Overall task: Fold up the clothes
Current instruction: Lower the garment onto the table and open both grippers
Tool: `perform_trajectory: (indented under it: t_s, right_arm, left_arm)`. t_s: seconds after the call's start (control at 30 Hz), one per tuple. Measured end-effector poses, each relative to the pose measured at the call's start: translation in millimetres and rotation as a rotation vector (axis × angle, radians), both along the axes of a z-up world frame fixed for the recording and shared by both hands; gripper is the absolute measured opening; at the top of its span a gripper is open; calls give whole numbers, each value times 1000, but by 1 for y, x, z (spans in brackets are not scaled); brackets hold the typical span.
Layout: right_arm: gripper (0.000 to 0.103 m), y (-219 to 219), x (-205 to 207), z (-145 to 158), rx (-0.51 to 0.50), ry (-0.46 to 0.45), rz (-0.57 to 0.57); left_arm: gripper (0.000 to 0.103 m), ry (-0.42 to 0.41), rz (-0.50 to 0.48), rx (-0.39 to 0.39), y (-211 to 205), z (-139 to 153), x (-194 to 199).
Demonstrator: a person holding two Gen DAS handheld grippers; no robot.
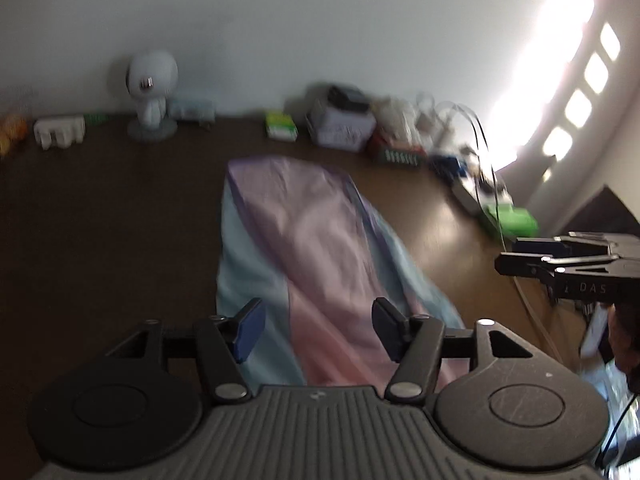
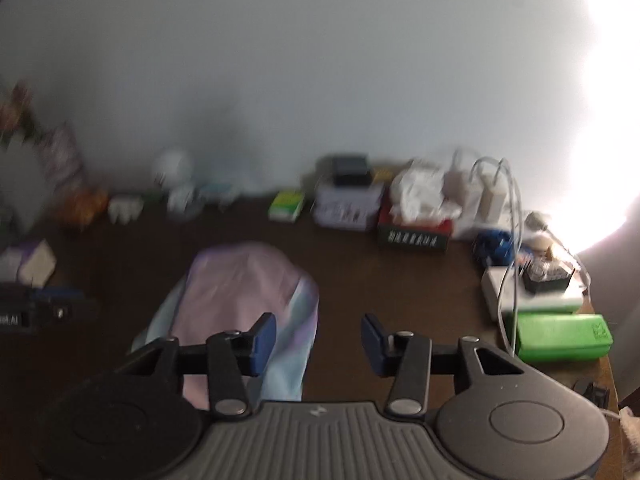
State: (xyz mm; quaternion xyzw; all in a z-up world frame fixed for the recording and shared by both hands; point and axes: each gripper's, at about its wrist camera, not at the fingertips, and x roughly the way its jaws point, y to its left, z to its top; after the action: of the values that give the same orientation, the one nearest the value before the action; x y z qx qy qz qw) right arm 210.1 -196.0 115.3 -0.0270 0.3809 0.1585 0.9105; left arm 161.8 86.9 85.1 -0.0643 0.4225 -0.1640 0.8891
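A folded garment [image 1: 304, 248] in pink, lilac and pale blue lies lengthwise on the dark brown table [image 1: 100, 220]. My left gripper [image 1: 318, 330] is open and empty, raised above the garment's near end. My right gripper [image 2: 318, 344] is open and empty, raised above the garment's right side; the garment also shows in the right wrist view [image 2: 244, 296]. The right gripper shows from the side at the right edge of the left wrist view [image 1: 560, 264]. The left gripper shows blurred at the left edge of the right wrist view [image 2: 36, 308].
Along the far wall stand a white robot figurine [image 1: 150, 88], a white block [image 1: 60, 132], a green-white box [image 1: 280, 126], a white box [image 1: 344, 124], a tissue box [image 2: 416, 224] and cables [image 2: 504, 208]. A green case [image 2: 564, 336] lies at the table's right edge.
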Motion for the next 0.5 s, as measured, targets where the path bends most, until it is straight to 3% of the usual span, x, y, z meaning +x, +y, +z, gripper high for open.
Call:
perform_trajectory:
  t_s: [0.1, 0.17, 0.23, 0.3, 0.33, 0.4, 0.43, 0.5]
  right_arm:
    - [48, 30, -67, -47, 28, 78, 144]
    - [47, 47, -93, -71, 42, 112, 187]
    - [47, 60, -113, -82, 28, 83, 183]
    - [45, 68, -120, -88, 8, 69, 177]
    - [44, 70, -121, -90, 11, 64, 174]
    - [23, 72, -117, -97, 21, 64, 163]
    - [0, 72, -114, -101, 15, 72, 141]
    - [1, 71, -109, -92, 26, 47, 115]
  left_arm:
    - [62, 27, -77, 35, -15, -39, -54]
    - [62, -2, -80, 39, -24, -47, -65]
    - [59, 23, -48, 54, -28, -52, -58]
    - [46, 30, -8, 44, -24, -53, -48]
    - [29, 27, 11, 35, -22, -51, -43]
    - [4, 46, 44, -42, -12, -51, -32]
    - [3, 51, 52, -91, -7, -50, -29]
    - [2, 31, 68, -166, 2, -43, -27]
